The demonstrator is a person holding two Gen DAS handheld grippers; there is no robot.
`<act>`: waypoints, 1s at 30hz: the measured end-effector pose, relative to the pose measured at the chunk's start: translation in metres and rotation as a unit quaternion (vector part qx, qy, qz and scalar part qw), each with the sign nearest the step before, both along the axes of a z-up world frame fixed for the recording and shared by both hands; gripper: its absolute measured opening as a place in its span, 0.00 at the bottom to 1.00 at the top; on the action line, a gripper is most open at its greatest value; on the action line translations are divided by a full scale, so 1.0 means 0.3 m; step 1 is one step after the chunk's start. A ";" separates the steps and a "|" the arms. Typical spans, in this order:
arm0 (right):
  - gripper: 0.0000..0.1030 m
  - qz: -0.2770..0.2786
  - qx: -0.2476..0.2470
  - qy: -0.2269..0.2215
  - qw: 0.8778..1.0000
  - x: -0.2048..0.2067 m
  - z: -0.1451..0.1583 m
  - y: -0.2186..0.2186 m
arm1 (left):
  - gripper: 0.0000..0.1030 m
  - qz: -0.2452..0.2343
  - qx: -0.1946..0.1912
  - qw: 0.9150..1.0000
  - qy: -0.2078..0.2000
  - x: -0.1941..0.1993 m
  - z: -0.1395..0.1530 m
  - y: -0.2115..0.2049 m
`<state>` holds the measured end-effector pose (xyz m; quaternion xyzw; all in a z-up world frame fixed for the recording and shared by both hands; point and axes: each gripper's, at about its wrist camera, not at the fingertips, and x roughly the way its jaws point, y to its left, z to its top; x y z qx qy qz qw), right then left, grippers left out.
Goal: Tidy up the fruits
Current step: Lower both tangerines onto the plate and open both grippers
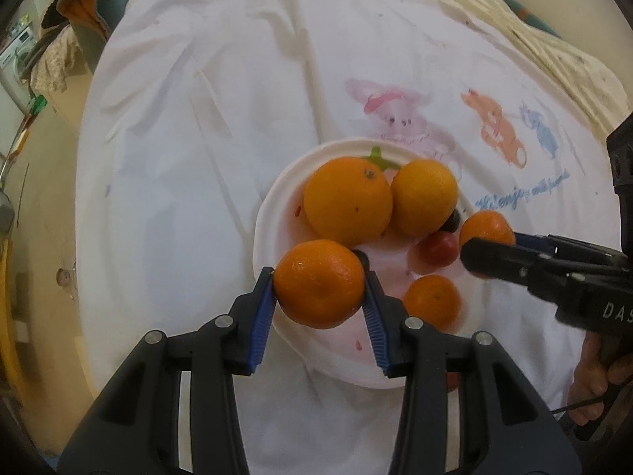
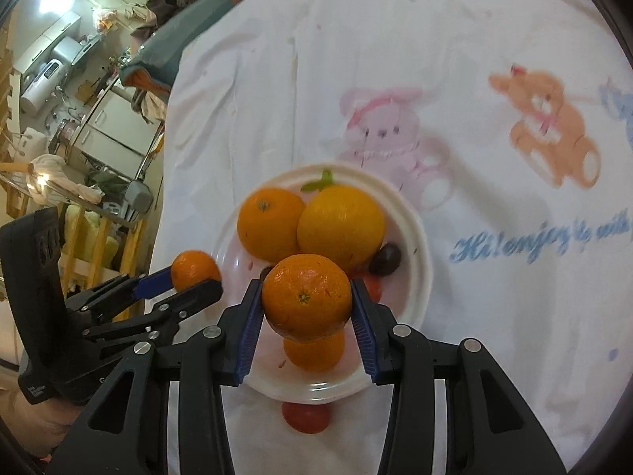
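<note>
A white plate [image 1: 269,198] holds two large oranges [image 1: 347,202], a small mandarin [image 1: 432,300], a red fruit [image 1: 437,252] and a dark grape [image 1: 453,221]. My left gripper [image 1: 319,289] is shut on a mandarin [image 1: 319,283] above the plate's near edge. My right gripper [image 1: 488,243] enters from the right, shut on another mandarin [image 1: 486,226]. In the right wrist view, the right gripper [image 2: 306,299] holds its mandarin [image 2: 306,297] over the plate [image 2: 415,237]. The left gripper [image 2: 194,279] with its mandarin [image 2: 194,269] is at the plate's left.
The plate sits on a white cloth [image 1: 237,79] printed with cartoon bears [image 2: 550,122] and blue writing. A red tomato [image 2: 306,417] lies on the cloth just in front of the plate. Cluttered furniture [image 2: 79,99] stands beyond the cloth's left edge.
</note>
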<state>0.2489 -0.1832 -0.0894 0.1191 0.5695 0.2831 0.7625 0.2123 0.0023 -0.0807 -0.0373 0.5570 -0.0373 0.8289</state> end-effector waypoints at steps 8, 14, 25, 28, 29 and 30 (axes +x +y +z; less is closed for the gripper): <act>0.44 0.004 0.000 0.009 1.000 -0.014 -0.040 0.006 | 0.38 0.006 -0.013 1.000 0.011 0.002 -0.034 0.008; 0.46 0.004 0.006 0.011 1.000 -0.011 -0.044 0.008 | 0.38 0.005 -0.020 1.000 0.013 0.003 -0.037 0.003; 0.58 -0.012 0.050 0.027 0.998 0.000 -0.039 -0.017 | 0.39 0.003 -0.020 1.000 0.022 0.011 -0.044 0.000; 0.61 -0.019 0.063 0.024 0.998 0.005 -0.023 -0.029 | 0.39 0.006 -0.026 0.999 0.031 0.012 -0.049 0.008; 0.61 -0.022 0.063 0.022 0.998 0.006 -0.020 -0.034 | 0.39 0.006 -0.027 0.999 0.031 0.011 -0.049 0.007; 0.61 -0.025 0.062 0.021 0.998 0.008 -0.017 -0.040 | 0.39 0.005 -0.027 0.999 0.032 0.011 -0.050 0.006</act>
